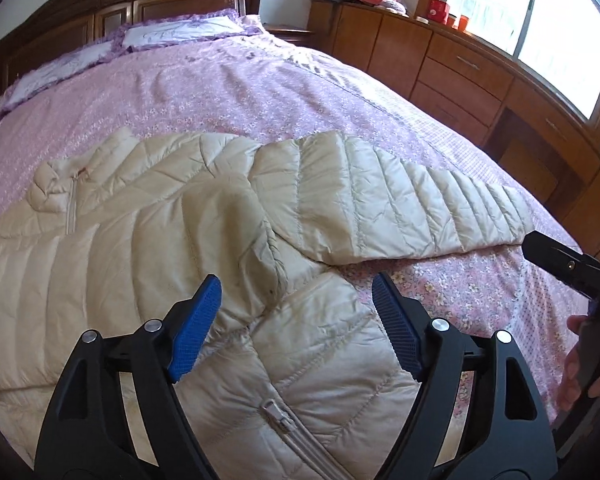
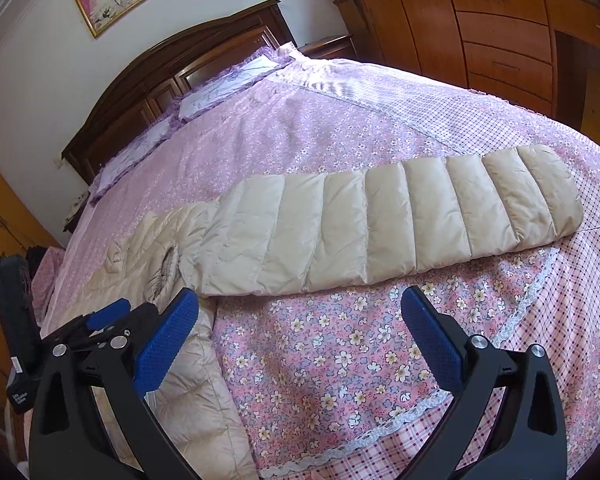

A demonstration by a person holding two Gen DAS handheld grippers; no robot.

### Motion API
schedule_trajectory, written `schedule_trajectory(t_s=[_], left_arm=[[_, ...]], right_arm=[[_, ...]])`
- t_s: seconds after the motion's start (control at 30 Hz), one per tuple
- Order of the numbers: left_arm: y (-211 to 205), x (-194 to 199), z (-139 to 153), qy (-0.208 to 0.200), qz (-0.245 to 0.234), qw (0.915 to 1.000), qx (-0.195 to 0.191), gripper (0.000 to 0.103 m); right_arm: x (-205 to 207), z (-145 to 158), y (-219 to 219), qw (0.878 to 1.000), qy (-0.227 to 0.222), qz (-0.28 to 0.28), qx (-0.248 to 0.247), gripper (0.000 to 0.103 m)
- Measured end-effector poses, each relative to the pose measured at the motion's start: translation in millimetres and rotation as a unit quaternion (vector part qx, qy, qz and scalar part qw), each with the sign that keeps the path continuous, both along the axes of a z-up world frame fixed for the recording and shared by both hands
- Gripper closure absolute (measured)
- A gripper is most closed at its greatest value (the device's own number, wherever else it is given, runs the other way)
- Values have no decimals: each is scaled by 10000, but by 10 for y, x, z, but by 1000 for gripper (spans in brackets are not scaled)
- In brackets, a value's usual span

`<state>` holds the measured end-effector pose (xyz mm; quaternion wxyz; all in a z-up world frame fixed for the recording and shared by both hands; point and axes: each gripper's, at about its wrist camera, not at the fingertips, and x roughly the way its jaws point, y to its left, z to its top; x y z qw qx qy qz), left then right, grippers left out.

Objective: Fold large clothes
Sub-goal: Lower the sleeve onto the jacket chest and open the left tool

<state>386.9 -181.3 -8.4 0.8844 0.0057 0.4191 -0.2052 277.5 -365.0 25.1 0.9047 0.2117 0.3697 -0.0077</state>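
Left wrist view: a cream puffer jacket (image 1: 148, 216) lies on the pink floral bedspread (image 1: 260, 92), its sleeve (image 2: 380, 224) stretched toward the wooden dresser (image 1: 460, 68). Beyond the jacket stands the headboard (image 1: 100, 12). Left gripper (image 1: 296, 320) and right gripper (image 2: 300, 332) hang spread wide, gripping nothing.

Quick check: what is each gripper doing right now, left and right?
Left gripper: open, holding nothing, above the cream puffer jacket.
Right gripper: open, empty, over the floral bedspread.

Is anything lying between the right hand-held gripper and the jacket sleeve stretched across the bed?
Nothing visible. Only bare floral bedspread lies between the open right hand-held gripper and the sleeve; nothing rests on the sleeve either.
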Motion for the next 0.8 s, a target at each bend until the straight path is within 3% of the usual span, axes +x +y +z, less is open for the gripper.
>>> schedule_trajectory(t_s=[0.2,0.47,0.7,0.8], left_arm=[[-42,20,-181,142,263,9994,-154,26],[-200,99,-289,-30,508,9987,13,26],[-168,-103,-93,-364,574,9977,18,23],[-64,-261,74,-514,555,9969,-226,12]], right_arm=[[-23,7,-21,10000,-14,-10,0,5],[-5,23,73,9997,1,162,-178,5],[10,-14,4,9998,37,118,-133,5],[6,-35,-54,9998,61,81,-142,5]])
